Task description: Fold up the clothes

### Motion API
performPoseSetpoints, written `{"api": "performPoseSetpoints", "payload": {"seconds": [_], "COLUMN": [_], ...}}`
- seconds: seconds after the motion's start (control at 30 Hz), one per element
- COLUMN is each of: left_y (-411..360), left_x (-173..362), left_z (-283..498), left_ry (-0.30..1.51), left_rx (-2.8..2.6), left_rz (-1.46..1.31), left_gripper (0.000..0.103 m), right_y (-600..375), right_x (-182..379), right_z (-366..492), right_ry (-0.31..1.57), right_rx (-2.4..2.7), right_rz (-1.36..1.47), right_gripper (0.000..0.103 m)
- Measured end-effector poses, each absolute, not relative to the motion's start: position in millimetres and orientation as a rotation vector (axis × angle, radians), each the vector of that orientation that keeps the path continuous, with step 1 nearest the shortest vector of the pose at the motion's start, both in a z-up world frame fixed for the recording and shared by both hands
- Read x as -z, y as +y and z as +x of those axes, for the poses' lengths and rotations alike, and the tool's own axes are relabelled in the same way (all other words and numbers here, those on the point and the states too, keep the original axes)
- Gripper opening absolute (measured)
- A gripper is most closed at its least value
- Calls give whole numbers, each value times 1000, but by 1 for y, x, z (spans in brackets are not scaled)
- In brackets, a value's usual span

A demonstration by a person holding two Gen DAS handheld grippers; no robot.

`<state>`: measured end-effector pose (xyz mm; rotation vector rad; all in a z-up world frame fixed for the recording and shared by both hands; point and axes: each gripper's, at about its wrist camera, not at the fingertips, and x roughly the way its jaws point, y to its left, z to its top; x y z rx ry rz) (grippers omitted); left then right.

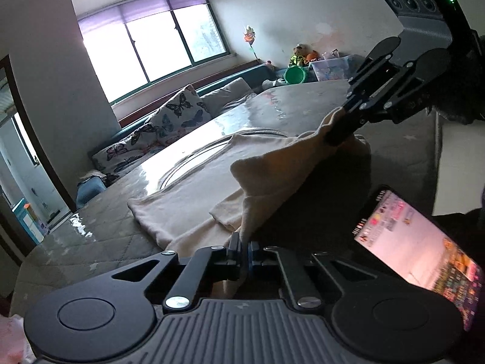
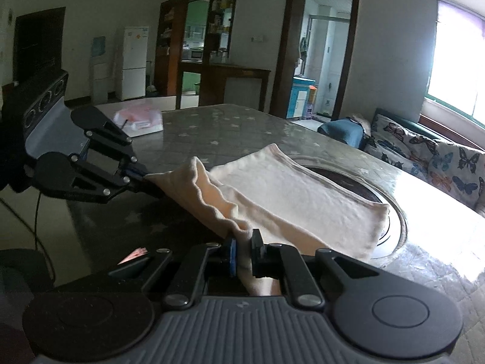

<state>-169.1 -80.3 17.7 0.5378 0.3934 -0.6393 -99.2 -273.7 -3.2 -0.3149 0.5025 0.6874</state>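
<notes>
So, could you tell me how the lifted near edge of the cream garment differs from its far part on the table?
The near edge hangs raised between the left gripper and right gripper; the far part lies on the table. The near edge is bunched and wrinkled; the far part is spread smooth. The near edge sits in shadow; the far part is brighter. Both are the same cream cloth.

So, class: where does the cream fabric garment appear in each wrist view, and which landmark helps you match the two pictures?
Left wrist view: cream fabric garment lies centre, one corner pinched in the left claw.
Right wrist view: it spreads centre-right, its near edge pinched in the right claw.
Shared landmark: the butterfly-print cushion.
</notes>
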Motion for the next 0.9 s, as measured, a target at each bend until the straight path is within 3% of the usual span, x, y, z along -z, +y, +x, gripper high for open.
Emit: {"api": "performPoseSetpoints", "payload": {"seconds": [0.47,0.73,0.83,0.87,0.9], "left_y": [-84,-86,-86,-85,-85], "left_x": [-35,-30,-29,-29,-29], "left_z": [-175,-168,-169,-170,-171], "left_ry": [369,370,373,372,371], "left_rx": [620,616,615,614,613], "left_rz": [598,603,601,601,601], "left_gripper": [5,5,5,5,5], "right_y": [-277,-275,-274,-274,-273], "right_x": [-30,-3,6,7,7], "right_z": [-99,-113,-125,-129,-133], "right_ry": [454,564,600,592,585], "right_rx": [-690,-747,-781,-790,-798], "right_rz": [-278,-367,-366,-373,-379], "right_gripper": [6,12,27,40,45]}}
